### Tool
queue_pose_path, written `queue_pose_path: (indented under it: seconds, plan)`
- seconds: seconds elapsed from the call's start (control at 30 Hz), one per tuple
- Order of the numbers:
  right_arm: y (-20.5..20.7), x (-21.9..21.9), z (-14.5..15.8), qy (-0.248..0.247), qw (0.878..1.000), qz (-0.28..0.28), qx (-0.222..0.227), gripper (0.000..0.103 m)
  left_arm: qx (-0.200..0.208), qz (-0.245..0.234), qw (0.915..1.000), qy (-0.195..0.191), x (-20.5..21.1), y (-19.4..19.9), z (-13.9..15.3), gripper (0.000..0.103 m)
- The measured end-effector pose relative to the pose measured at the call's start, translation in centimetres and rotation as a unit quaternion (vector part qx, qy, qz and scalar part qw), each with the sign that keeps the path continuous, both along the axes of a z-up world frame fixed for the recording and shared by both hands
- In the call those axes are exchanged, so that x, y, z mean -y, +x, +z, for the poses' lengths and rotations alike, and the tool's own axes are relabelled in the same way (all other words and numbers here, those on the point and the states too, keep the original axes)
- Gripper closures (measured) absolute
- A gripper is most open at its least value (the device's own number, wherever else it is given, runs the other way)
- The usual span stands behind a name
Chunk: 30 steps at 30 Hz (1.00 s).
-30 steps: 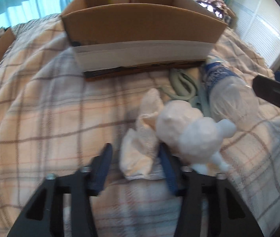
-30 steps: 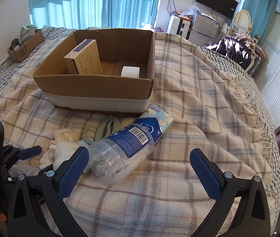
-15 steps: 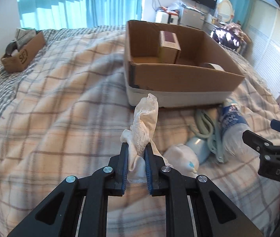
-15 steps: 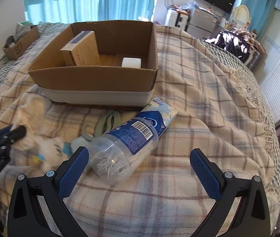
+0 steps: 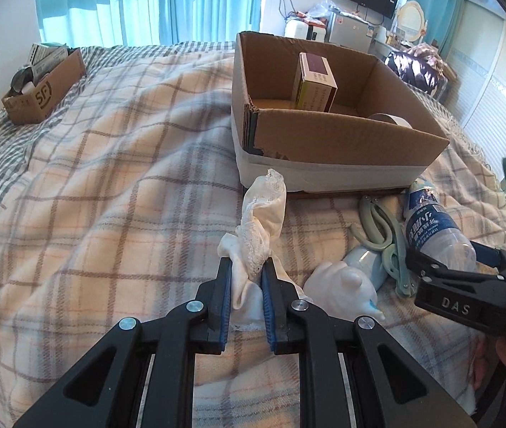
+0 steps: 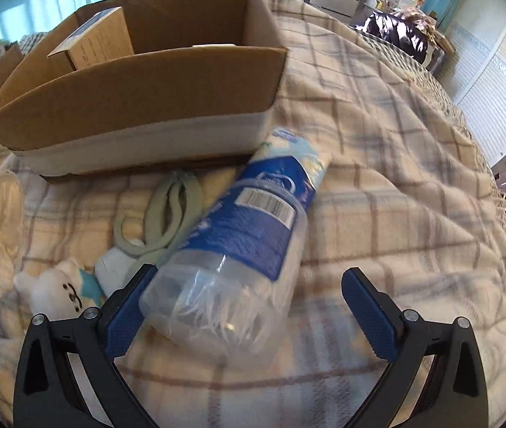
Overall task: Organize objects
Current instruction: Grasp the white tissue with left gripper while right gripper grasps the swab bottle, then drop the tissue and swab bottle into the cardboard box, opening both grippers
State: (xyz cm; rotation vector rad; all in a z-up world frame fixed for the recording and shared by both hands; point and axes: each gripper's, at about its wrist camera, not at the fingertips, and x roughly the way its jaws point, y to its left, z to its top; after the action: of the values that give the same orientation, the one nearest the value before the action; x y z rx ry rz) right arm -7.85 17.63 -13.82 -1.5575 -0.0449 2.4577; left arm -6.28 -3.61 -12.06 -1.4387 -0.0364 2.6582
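Lace-edged white cloth [image 5: 260,228] is what your left gripper [image 5: 246,278] pinches, its fingers [image 5: 223,285] pressed together on the bunched fabric, which stands up between them. From that camera you see inside the cardboard box [image 5: 342,139] at 12 o'clock: a small carton [image 5: 315,82] upright toward the back wall and a roll of tape [image 5: 390,120] against the near wall. Your right camera hides most of that interior behind the near wall, showing only the carton's top.

What the right camera gives you instead is the clear plastic bottle [image 6: 238,249] lying on its side on the plaid blanket [image 6: 377,214], base toward you. Your right gripper [image 6: 249,314] has its fingers spread wide and closing; the left finger sits just beside the bottle's base, the right finger well apart from it. At 10 o'clock of the bottle lie pale green scissors [image 6: 170,214], and at 9 o'clock a small white plush toy [image 6: 56,285].

Bare blanket lies open at 3 o'clock of the bottle and across the left half of your left view, out to a small brown box [image 5: 42,89] at 10 o'clock.
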Motion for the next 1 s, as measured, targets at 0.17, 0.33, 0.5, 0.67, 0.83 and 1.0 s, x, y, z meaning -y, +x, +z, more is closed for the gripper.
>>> queue_pose_path:
  seconds: [0.17, 0.33, 0.5, 0.67, 0.83, 1.0]
  plan:
    - [0.9, 0.7, -0.2, -0.005, 0.999, 0.036, 0.008, 0.033, 0.002, 0.004, 1.0, 0.007, 0.2, 0.0, 0.1, 0.087]
    - [1.9, 0.5, 0.2, -0.016, 0.999, 0.041, -0.006, 0.036, -0.005, 0.003, 1.0, 0.002, 0.1, 0.5, 0.5, 0.087]
    - [3.5, -0.4, 2.5, -0.037, 0.997, 0.051, -0.045, 0.039, -0.013, 0.006, 0.9999, -0.005, 0.2, 0.8, 1.0, 0.087]
    - [4.9, -1.2, 5.6, -0.022, 0.995, 0.06, -0.076, 0.04, -0.016, 0.002, 0.9998, -0.009, -0.1, 1.3, 1.5, 0.087]
    - [5.6, -2.8, 7.9, -0.022, 0.993, 0.054, -0.105, 0.041, -0.02, -0.003, 0.9997, -0.01, -0.8, 2.0, 2.6, 0.087]
    - [5.8, -3.7, 10.7, -0.037, 0.987, 0.057, -0.144, 0.041, -0.024, -0.005, 0.9996, -0.009, -1.8, 2.1, 4.2, 0.087]
